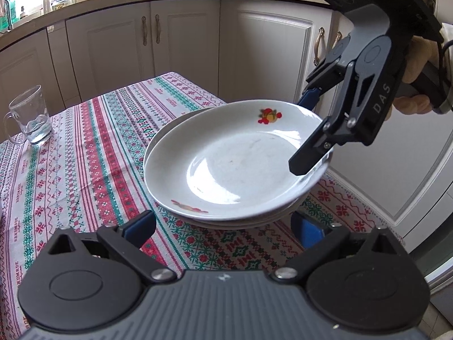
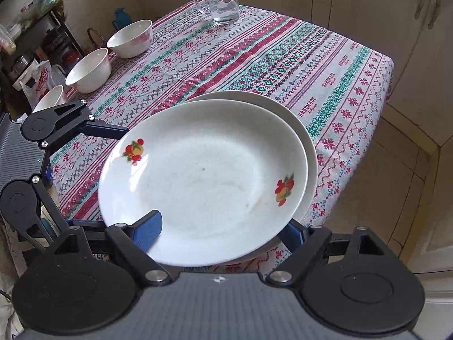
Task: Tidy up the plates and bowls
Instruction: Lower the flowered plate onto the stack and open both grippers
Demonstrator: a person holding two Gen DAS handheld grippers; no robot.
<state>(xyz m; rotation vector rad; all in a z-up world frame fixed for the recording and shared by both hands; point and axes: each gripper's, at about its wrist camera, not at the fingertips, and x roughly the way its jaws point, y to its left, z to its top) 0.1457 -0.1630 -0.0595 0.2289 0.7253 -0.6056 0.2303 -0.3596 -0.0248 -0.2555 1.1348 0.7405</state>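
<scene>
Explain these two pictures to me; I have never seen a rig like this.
There is no robot here. A person's hand grips a two-finger tool, one in each hand, and each tool carries a forward-looking camera. One picture looks along the left tool, the other along the right tool. On the patterned tablecloth are stacked plates, a glass mug and three bowls. Both tools are open. The right tool's fingers straddle the top plate at its rim, one pad above and one below, without clamping. Nothing seems held.
</scene>
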